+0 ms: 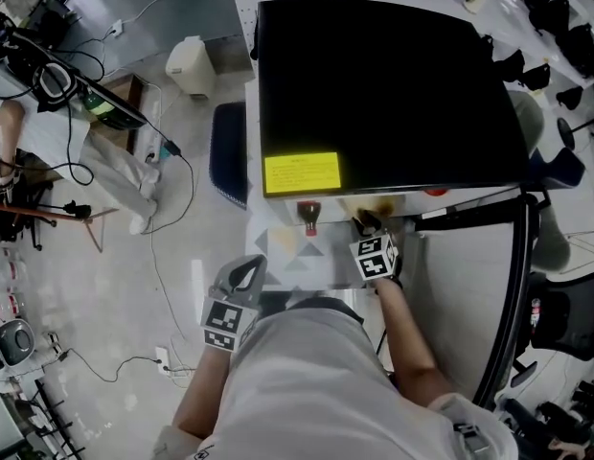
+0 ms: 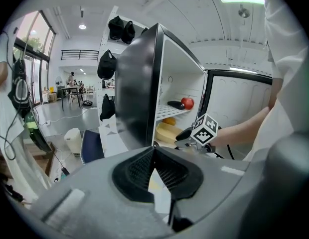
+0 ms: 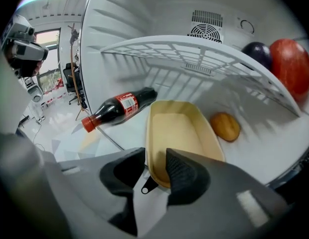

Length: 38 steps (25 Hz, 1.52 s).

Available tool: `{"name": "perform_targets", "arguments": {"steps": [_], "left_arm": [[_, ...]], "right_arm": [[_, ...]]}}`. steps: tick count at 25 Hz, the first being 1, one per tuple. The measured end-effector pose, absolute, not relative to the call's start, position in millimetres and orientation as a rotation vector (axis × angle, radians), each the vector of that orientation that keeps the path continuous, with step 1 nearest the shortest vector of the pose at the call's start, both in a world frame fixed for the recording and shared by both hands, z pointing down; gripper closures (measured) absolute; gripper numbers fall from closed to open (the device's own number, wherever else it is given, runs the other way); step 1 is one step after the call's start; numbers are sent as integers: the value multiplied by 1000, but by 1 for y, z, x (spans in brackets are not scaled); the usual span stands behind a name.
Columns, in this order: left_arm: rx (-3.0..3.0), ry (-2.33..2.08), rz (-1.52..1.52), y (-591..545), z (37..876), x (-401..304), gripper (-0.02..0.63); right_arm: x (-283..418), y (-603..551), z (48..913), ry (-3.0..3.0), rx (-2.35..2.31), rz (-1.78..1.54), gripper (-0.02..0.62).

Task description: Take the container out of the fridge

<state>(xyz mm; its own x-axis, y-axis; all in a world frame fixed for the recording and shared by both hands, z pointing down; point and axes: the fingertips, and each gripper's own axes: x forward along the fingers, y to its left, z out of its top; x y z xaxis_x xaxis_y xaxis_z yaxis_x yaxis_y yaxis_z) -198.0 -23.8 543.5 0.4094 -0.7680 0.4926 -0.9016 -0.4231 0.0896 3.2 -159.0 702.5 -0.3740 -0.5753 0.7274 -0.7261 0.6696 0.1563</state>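
Note:
A shallow pale-yellow container (image 3: 180, 129) lies on the fridge's lower floor, and the left gripper view shows the container (image 2: 167, 132) under the wire shelf. My right gripper (image 3: 154, 157) is open and straddles the container's near rim. One pad (image 3: 185, 172) sits inside the container and the other pad (image 3: 125, 172) outside, with a gap to the rim. From the head view the right gripper (image 1: 367, 226) reaches into the fridge opening. My left gripper (image 2: 153, 152) hangs back outside the fridge (image 1: 383, 84), shut with nothing in it, low on the left (image 1: 249, 274).
A cola bottle (image 3: 117, 107) lies left of the container, and a brown round item (image 3: 225, 126) lies to its right. On the wire shelf (image 3: 194, 54) above sit a red apple (image 3: 294, 66) and a dark purple item (image 3: 257, 54). The fridge door (image 1: 513, 286) stands open at my right.

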Motion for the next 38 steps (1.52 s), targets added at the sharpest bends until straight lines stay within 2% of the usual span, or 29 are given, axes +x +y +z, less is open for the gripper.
{"name": "perform_targets", "arguments": {"steps": [4,6,10,26,38], "left_arm": [[2320,-1445,565,-20,549,-200,597],[2326,-1448,561,-21,546,-199,597],[2335,-1440,541,-21,544,-194,597],[2458,-1266,556,-32,545,-153,597],[2640,-946,536,-50,541,-79,597]], "right_arm": [[3,-156,712,-2052,961,223,506],[4,-152,712,-2048,951,248,559],[6,-145,705,-2071,953,270,572],[13,-107,647,-2217,997,338,574],[42,-62,601,-2274,1166,467,574]]}}
